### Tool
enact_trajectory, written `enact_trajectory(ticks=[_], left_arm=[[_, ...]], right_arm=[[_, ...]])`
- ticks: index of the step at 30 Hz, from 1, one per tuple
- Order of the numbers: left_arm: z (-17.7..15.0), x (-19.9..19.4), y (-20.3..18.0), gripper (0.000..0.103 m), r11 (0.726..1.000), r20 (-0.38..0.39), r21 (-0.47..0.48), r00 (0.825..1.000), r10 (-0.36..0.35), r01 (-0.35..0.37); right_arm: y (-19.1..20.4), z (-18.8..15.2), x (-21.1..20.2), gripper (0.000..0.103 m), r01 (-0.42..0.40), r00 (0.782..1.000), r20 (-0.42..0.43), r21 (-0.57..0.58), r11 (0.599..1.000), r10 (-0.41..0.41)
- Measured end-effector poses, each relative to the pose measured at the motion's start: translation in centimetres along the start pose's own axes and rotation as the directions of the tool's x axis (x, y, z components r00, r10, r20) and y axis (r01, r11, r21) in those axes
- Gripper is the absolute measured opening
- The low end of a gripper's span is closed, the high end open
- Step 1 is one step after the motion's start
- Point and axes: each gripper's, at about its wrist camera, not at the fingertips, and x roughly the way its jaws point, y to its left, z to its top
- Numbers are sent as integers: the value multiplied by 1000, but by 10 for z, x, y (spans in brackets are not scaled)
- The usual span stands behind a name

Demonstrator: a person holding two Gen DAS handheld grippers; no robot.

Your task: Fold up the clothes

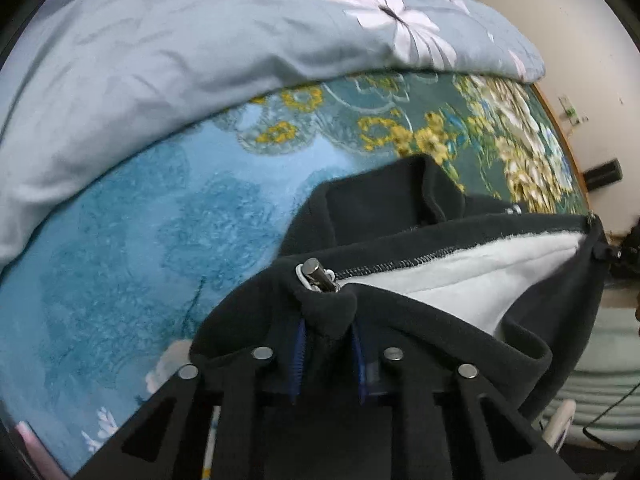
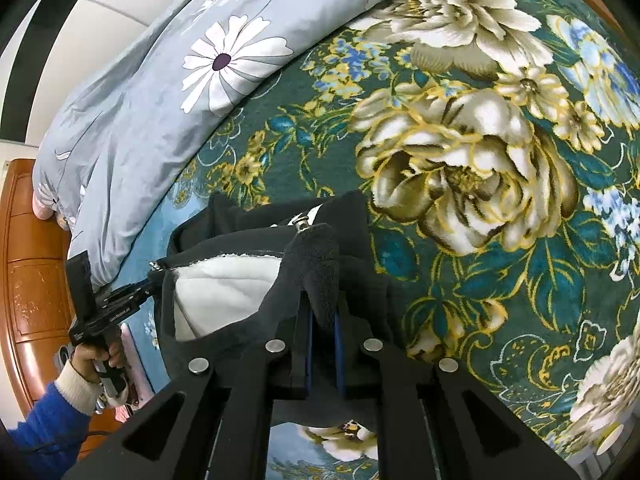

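A black fleece garment (image 1: 420, 320) with a white lining (image 1: 472, 280) hangs stretched between my two grippers above the bed. My left gripper (image 1: 328, 320) is shut on one corner of its hem, beside a metal cord tip (image 1: 318, 276). In the right wrist view the same black garment (image 2: 256, 280) shows its white lining (image 2: 224, 292), and my right gripper (image 2: 323, 304) is shut on the opposite corner. The left gripper (image 2: 150, 278) is also in that view at the far left, held by a hand (image 2: 94, 358) in a blue sleeve.
A teal floral blanket (image 2: 460, 160) covers the bed under the garment. A pale blue daisy-print duvet (image 1: 180, 48) is bunched along the far side. A wooden headboard (image 2: 28, 264) stands at the left, and a wall (image 1: 592, 60) lies beyond the bed's edge.
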Motion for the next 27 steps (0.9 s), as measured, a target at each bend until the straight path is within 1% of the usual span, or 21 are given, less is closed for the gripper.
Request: enact_trajectory(ticks=[1,3,5,7,8,10,11,12,14,15,16,17,18,19,21,22,23,25,27], left_arm=[[-3,-9,1,18,1000,28,-23,1000,-1,2],[-15,-35,9,17,995,99,-93,995,-18,27],[-33,-69,17,16,984,177,-171,984,-24,54],[-56,-109,26,16,964,258,-250,966,-22,89],[-71,-130,28,16,951,301,-280,953,-38,127],[-97,-172,30,15,922,384,-331,921,-64,202],[-100,-181,33,15,916,403,-335,913,-71,219],[-91,-175,40,15,912,398,-345,914,-73,223],[-71,-163,54,15,903,390,-364,918,-77,230],[-61,-156,61,15,898,383,-374,921,-77,231],[-50,-141,70,15,895,360,-391,931,-69,217],[-38,-119,81,15,880,320,-427,945,-68,208],[-27,-97,93,15,865,275,-463,959,-66,193],[-17,-73,105,15,853,211,-499,976,-52,153],[-6,-36,121,15,835,114,-544,993,-30,87],[-3,-23,126,15,824,87,-562,996,-30,74],[-1,-15,128,15,818,78,-572,997,-23,63],[1,-5,129,15,810,87,-582,996,-23,69],[-1,6,131,15,805,73,-590,997,-23,62]], right_arm=[[1,0,-1,9,2,1000,3,-6,1000,-2],[2,-3,-6,9,-3,1000,13,-20,1000,4],[3,-10,-16,9,-18,999,31,-30,999,19],[4,-22,-35,9,-51,997,54,-39,998,53],[4,-27,-45,9,-78,995,64,-41,996,80],[5,-33,-70,9,-156,983,86,-43,987,160],[7,-29,-78,9,-165,981,98,-62,984,170],[8,-19,-78,9,-169,979,105,-74,983,177],[11,13,-61,9,-183,975,113,-75,980,191],[13,26,-46,9,-166,979,109,-75,983,173],[13,42,-25,9,-136,985,97,-73,988,143],[11,59,-1,9,-104,992,72,-56,993,108],[6,73,28,9,-70,997,26,-21,997,71],[2,81,48,8,-38,999,-11,-3,999,38],[-5,90,81,8,32,997,-70,9,999,-31],[-9,91,90,8,44,996,-84,24,999,-42],[-13,91,96,9,47,995,-88,40,998,-43],[-21,91,106,9,49,995,-95,67,997,-43],[-25,91,109,9,42,995,-91,74,996,-35]])
